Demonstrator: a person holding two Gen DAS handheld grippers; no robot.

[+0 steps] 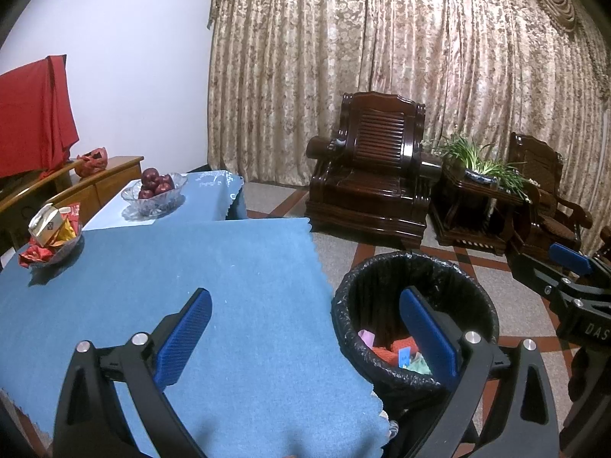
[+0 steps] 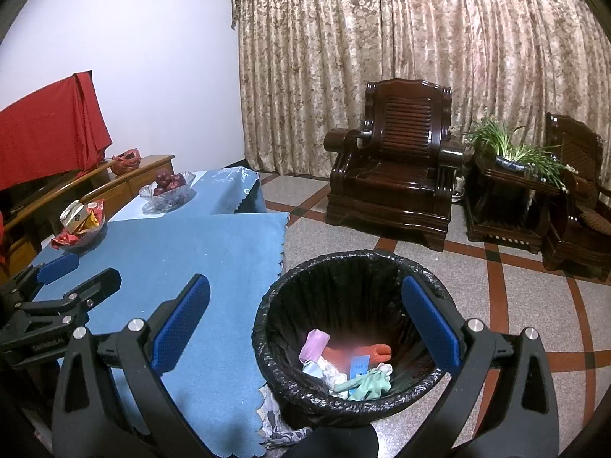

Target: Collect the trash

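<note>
The right gripper (image 2: 305,320) was held wide open w/ nothing between its blue pads. The left gripper (image 1: 305,328) was wide open too, and empty.

The trash bin (image 2: 294,278) was found just below and in front of the right gripper, a bit to its right side. From the left gripper it lay to the right and lower, next to the table edge. So the right gripper was judged nearer to the bin, and the left nearer to the table.

The bin was lined w/ a black bag. Inside it some trash was seen: a pink mask (image 2: 314,343), something orange (image 2: 376,351), a small blue card (image 2: 358,366) and a pale green glove (image 2: 372,381). The orange thing was blurry, so what it was can't be told.

No loose trash was seen on the blue cloth (image 1: 236,267) near either gripper. It looked bare there.

Far ahead and to the left of both grippers, a dish of wrappers (image 1: 53,236) was seen on the table. Its stuff was piled up, w/ no clear long way. If that was trash, it was judged that the left gripper would reach it first. That can't be told for sure.

Farther back a glass bowl of red fruit (image 1: 154,191) was seen. It was prob. not trash.
</note>
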